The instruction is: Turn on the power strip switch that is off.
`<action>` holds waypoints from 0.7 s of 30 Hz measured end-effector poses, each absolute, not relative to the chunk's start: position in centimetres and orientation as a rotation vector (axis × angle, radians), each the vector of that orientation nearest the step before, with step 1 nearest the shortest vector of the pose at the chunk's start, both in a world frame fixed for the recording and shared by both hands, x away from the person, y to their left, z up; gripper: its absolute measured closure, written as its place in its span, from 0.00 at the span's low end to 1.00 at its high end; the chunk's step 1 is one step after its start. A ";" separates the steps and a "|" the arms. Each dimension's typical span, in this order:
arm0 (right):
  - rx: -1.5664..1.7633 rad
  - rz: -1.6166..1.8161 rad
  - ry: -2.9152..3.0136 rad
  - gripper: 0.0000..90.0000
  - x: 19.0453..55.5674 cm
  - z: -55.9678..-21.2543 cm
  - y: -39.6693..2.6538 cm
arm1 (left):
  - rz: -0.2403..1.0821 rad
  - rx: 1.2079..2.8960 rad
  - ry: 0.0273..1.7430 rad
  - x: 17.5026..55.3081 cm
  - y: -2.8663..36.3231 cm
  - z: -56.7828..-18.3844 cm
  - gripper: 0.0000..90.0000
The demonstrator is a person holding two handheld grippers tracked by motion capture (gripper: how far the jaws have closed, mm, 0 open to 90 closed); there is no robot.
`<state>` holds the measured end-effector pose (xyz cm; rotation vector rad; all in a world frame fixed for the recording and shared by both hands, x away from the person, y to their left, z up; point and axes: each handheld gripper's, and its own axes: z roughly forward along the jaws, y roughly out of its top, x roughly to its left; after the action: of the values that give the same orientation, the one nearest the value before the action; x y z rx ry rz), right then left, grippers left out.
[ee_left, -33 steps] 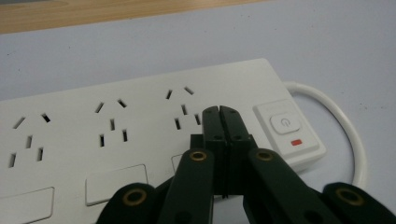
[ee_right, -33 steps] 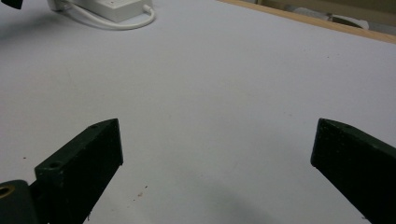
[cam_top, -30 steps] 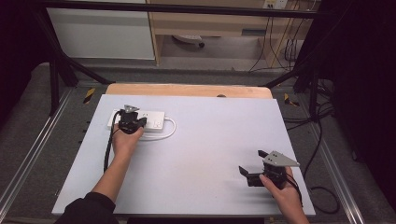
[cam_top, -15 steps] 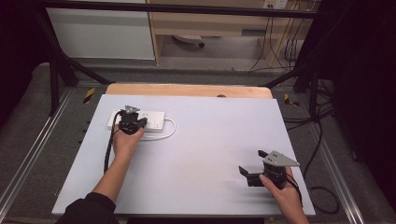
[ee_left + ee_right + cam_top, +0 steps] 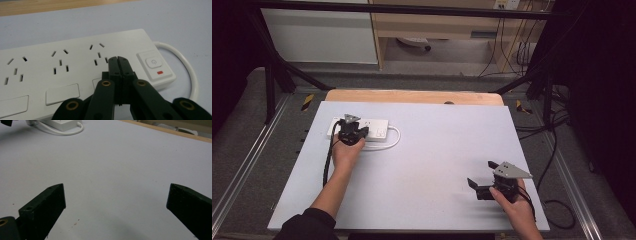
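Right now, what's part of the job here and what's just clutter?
In play:
- white power strip
- its power button, just right of the jaw tips
- left gripper, shut, over the strip

Not in play:
- right gripper, open over bare table
- strip's white cable
- floor cables

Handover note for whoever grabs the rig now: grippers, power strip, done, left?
Left gripper: fingers shut, empty, tips over the power strip, just beside its switch.
Right gripper: fingers wide open, empty, low over the bare table at the near right.
Power strip: far left of the table, white cable looped at its switch end, sockets empty.
Done: left gripper brought to the switch.
Left: probably press it; red indicator state unclear.
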<state>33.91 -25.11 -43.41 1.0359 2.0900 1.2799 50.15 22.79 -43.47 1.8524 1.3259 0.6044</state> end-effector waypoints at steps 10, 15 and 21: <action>1.034 1.280 2.093 0.03 33.9 -43.4 -25.1 | 0.611 1.849 1.321 50.1 22.8 -43.6 1.00; 1.038 1.280 2.093 0.03 33.9 -43.4 -25.1 | 0.612 1.848 1.319 50.1 22.7 -43.6 1.00; 1.035 1.280 2.092 0.03 33.9 -43.4 -25.1 | 0.624 1.856 1.320 50.1 22.6 -43.6 1.00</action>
<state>33.89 -25.10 -43.40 1.0345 2.0923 1.2795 50.06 22.59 -43.55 1.8558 1.3204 0.6240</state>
